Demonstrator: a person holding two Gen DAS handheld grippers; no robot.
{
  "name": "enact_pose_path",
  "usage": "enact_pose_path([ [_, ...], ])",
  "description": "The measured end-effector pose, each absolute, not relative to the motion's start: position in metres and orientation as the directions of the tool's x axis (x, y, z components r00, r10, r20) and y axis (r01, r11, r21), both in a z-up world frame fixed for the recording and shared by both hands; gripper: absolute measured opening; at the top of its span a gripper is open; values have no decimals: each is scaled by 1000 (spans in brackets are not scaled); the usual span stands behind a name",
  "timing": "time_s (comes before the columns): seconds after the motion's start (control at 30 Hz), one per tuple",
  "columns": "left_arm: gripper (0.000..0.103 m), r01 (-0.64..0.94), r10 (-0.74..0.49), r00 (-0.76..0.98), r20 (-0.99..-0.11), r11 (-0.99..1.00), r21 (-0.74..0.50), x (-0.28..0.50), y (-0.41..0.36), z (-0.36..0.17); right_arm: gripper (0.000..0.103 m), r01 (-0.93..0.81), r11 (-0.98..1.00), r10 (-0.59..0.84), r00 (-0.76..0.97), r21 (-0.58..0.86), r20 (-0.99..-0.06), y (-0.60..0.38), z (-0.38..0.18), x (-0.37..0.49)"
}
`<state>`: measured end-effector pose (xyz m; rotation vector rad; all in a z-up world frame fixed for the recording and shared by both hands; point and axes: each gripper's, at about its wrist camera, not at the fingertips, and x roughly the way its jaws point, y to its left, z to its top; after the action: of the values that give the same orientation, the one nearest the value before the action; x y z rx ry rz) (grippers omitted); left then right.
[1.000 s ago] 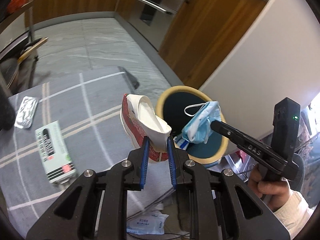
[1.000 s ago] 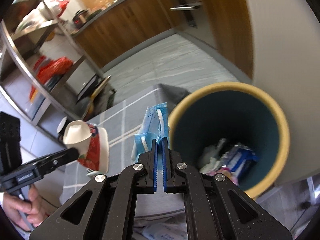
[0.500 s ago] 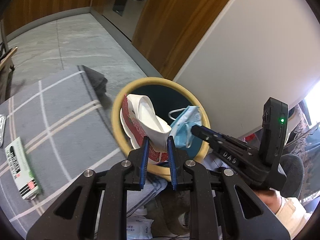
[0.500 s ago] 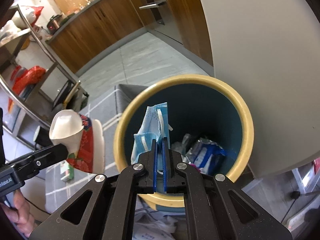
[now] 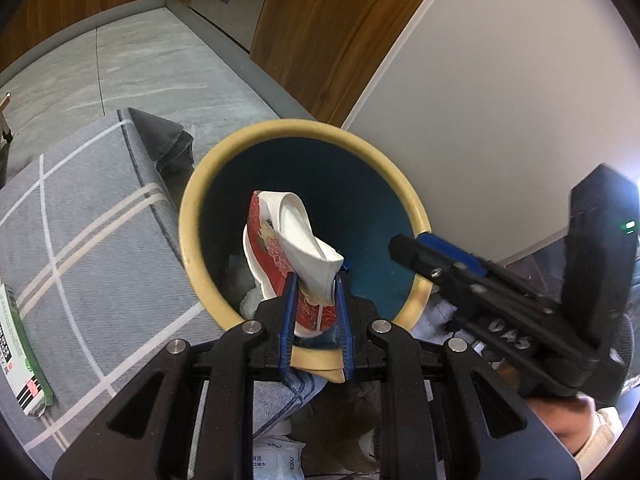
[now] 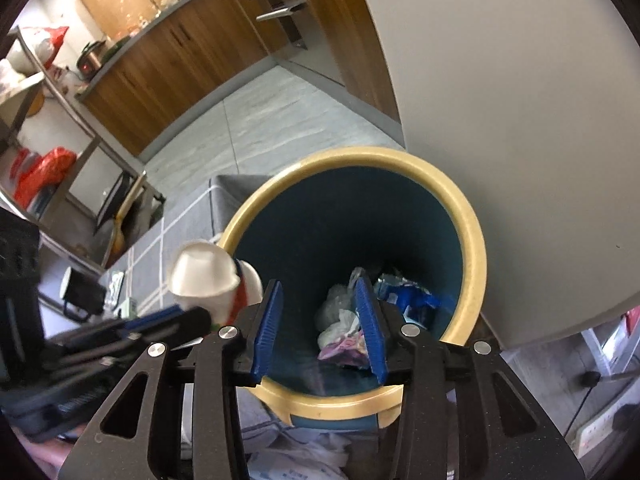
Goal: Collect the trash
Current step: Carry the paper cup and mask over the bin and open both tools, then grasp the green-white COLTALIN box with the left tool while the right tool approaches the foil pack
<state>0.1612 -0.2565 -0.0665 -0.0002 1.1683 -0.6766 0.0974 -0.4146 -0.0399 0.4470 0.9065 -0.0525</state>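
Observation:
My left gripper (image 5: 314, 284) is shut on a crushed red and white paper cup (image 5: 292, 240) and holds it over the mouth of the round bin (image 5: 192, 196), which has a tan rim and dark blue inside. The cup (image 6: 204, 276) also shows in the right wrist view at the bin's left rim. My right gripper (image 6: 318, 300) is open and empty above the bin (image 6: 474, 248). Wrappers and crumpled trash (image 6: 348, 328) lie at the bin's bottom. The blue face mask is not in view. The right gripper (image 5: 424, 248) shows at the bin's right rim.
A grey rug with white lines (image 5: 80, 216) lies left of the bin. A green and white box (image 5: 20, 352) lies on the rug. A white wall (image 6: 500, 100) stands right behind the bin. Wooden cabinets (image 6: 168, 64) and a metal shelf rack (image 6: 52, 160) stand further off.
My right gripper has opened and the blue face mask has left it. My left gripper has carried the cup further over the bin's opening.

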Motion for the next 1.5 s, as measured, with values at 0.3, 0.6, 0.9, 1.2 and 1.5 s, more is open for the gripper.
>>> enact_pose_path([
  [0.3, 41, 480, -462, 219, -860, 818, -317, 164, -259, -80, 43, 250, 893, 134, 644, 374, -753, -420, -34, 93],
  [0.6, 55, 436, -450, 266, -853, 845, -310, 166, -228, -72, 56, 221, 900, 153, 645, 375, -749, -407, -32, 98],
  [0.9, 73, 382, -382, 356, -853, 892, -241, 163, -186, -58, 71, 165, 925, 159, 649, 342, -744, -383, -26, 103],
  [1.2, 87, 263, -244, 459, -854, 956, -132, 164, -133, -55, 78, 102, 942, 183, 643, 320, -744, -355, -24, 107],
  [1.5, 95, 68, -37, 490, -871, 998, -4, 178, -70, -78, 79, 61, 949, 202, 634, 308, -747, -340, -22, 108],
])
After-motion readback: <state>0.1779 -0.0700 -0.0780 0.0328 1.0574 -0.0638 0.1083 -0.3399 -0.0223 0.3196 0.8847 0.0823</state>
